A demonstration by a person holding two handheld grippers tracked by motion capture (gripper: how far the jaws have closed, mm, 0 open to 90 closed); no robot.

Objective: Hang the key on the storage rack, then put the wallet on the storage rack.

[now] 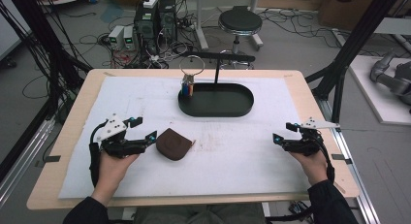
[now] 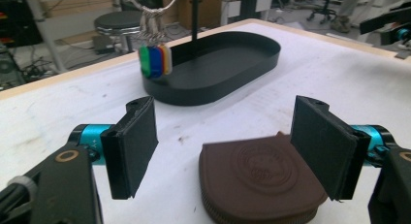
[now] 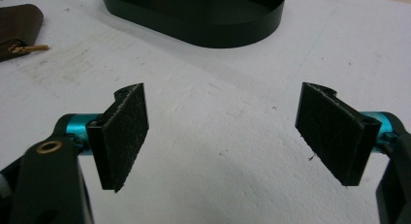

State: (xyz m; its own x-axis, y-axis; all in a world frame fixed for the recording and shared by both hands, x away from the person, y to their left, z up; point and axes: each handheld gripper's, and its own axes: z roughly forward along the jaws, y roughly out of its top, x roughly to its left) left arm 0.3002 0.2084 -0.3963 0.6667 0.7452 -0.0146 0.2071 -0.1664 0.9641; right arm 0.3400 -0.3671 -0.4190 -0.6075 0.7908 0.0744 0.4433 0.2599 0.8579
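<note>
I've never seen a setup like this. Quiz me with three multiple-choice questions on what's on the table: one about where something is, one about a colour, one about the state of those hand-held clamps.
1. Where does the brown pouch lie?
A. Inside the black tray
B. On the white mat, just ahead of the left gripper
C. Beside the right gripper

2. Which colours show on the tags of the key ring at the tray's end?
A. Green, blue, red
B. Pink, purple, black
C. All silver

3. How do the two grippers stand?
A. Both shut
B. Left shut on the pouch
C. Both open, holding nothing

Answers: 1 B, the pouch rests on the mat next to the left gripper, outside the black tray. 2 A, the left gripper view shows green, blue and red tags. 3 C, the left gripper and the right gripper each have jaws wide apart with nothing between them.
</note>
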